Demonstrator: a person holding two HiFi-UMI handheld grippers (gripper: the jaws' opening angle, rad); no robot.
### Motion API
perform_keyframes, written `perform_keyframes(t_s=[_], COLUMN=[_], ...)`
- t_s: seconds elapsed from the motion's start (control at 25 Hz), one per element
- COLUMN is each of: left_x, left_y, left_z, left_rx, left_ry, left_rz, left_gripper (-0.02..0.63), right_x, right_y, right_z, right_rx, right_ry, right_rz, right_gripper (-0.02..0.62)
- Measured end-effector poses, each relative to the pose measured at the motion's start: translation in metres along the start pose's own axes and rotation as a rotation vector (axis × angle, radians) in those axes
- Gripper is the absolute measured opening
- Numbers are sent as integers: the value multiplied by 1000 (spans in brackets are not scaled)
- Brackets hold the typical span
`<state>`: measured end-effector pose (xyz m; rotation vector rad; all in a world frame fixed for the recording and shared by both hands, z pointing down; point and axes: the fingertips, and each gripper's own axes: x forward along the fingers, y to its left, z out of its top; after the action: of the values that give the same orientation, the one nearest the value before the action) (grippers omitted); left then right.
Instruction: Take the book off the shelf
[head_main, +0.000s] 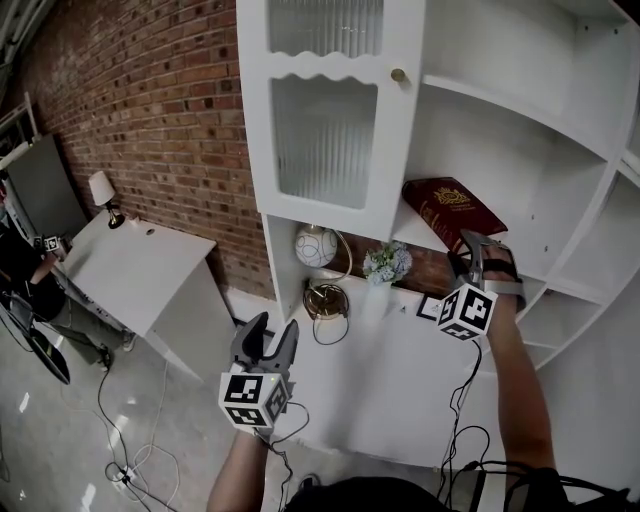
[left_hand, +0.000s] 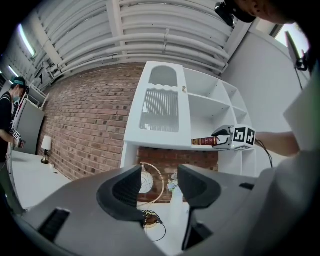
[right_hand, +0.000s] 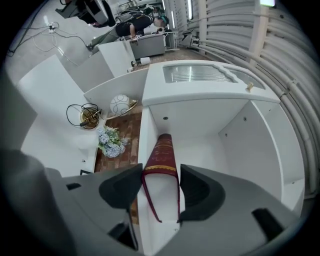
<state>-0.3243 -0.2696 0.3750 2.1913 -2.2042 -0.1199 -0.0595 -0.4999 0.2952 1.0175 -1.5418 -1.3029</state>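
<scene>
Brick wall at back, white shelf unit in front. The book lies flat on a mid shelf. The right gripper has its jaws wide apart w/ the book's near end between them, no clear squeeze. The left gripper hangs lower, jaws apart, empty.

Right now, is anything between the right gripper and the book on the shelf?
Nothing. In the right gripper view, the near end of the red book already sits between the open jaws of the right gripper.
</scene>
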Motion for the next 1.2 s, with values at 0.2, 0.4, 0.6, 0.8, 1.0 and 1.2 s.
perform_keyframes(t_s=[0.2, 0.4, 0.6, 0.8, 1.0, 1.2], left_x=[7, 15, 17, 20, 23, 26], left_y=[-2, -6, -7, -13, -27, -41], left_z=[-1, -2, -8, -13, -19, -25], left_rx=[-8, -11, -24, -31, -29, -37], left_ry=[-1, 0, 9, 22, 38, 55], left_rz=[-25, -61, -92, -145, -215, -278], left_gripper=[222, 221, 218, 215, 213, 213], right_x=[2, -2, -18, -40, -70, -100], right_y=[1, 1, 2, 4, 7, 9], right_z=[1, 0, 2, 6, 7, 7], right_rx=[-31, -42, -50, -51, -48, -52], right_ry=[14, 26, 22, 19, 25, 34], right_rz=[3, 7, -6, -23, -45, -53], right_gripper=[229, 219, 216, 215, 213, 212])
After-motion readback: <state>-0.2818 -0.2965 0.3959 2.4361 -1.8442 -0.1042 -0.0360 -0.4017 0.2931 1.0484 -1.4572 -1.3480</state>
